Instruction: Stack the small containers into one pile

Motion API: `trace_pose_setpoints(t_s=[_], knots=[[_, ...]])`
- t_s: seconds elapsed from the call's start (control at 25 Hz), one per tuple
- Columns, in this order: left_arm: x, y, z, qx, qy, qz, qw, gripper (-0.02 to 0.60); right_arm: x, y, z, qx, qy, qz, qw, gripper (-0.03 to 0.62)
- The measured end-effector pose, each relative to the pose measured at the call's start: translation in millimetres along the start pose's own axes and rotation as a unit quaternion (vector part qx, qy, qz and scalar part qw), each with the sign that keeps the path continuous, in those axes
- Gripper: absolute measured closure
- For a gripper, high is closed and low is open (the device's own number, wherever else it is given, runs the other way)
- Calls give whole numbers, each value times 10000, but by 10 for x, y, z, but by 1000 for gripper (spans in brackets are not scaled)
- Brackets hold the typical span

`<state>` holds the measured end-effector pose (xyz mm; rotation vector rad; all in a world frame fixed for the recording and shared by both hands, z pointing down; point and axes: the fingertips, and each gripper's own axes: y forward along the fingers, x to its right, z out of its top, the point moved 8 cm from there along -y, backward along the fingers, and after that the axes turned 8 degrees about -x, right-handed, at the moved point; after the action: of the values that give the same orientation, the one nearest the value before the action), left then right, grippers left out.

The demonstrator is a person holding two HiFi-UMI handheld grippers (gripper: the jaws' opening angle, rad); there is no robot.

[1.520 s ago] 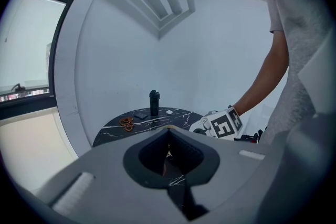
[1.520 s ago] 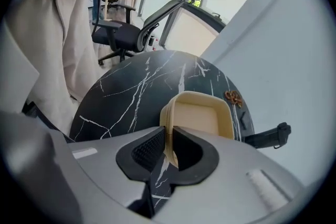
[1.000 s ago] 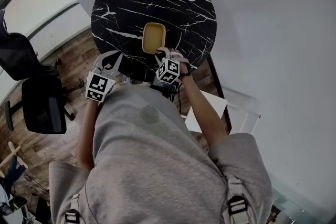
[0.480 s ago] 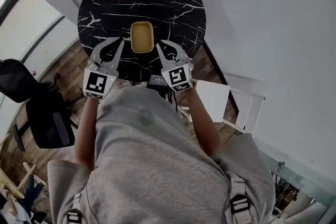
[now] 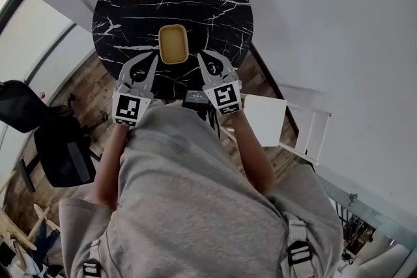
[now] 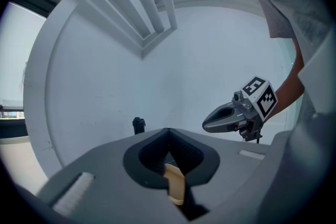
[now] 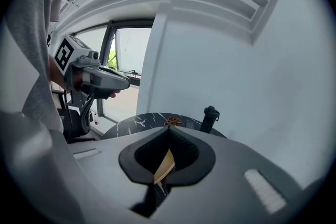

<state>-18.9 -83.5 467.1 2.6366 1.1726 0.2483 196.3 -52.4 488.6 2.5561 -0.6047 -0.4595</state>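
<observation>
Tan containers [image 5: 173, 44] sit at the upper centre of the frame on the black marble counter [image 5: 215, 16], in what I take to be one pile. The stacking looks done, so next I'd only check for strays. The left hand-held gripper [image 5: 154, 55] is closed and empty. The right hand-held gripper [image 5: 200, 54] has just been closing on nothing. Both hover beside the pile, clear of it.

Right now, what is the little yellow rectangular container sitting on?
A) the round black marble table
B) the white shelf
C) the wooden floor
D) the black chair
A: the head view shows the yellow rectangular container resting on the round black marble table, with the white-veined top showing all around it.
</observation>
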Motion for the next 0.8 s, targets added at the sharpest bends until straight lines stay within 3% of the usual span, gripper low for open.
trace_pose_setpoints(t_s=[0.8], knots=[[-97,-52,-147,-216,-181,88,9996,580,-44,114,-21,-240,-43,-120,9996,582]])
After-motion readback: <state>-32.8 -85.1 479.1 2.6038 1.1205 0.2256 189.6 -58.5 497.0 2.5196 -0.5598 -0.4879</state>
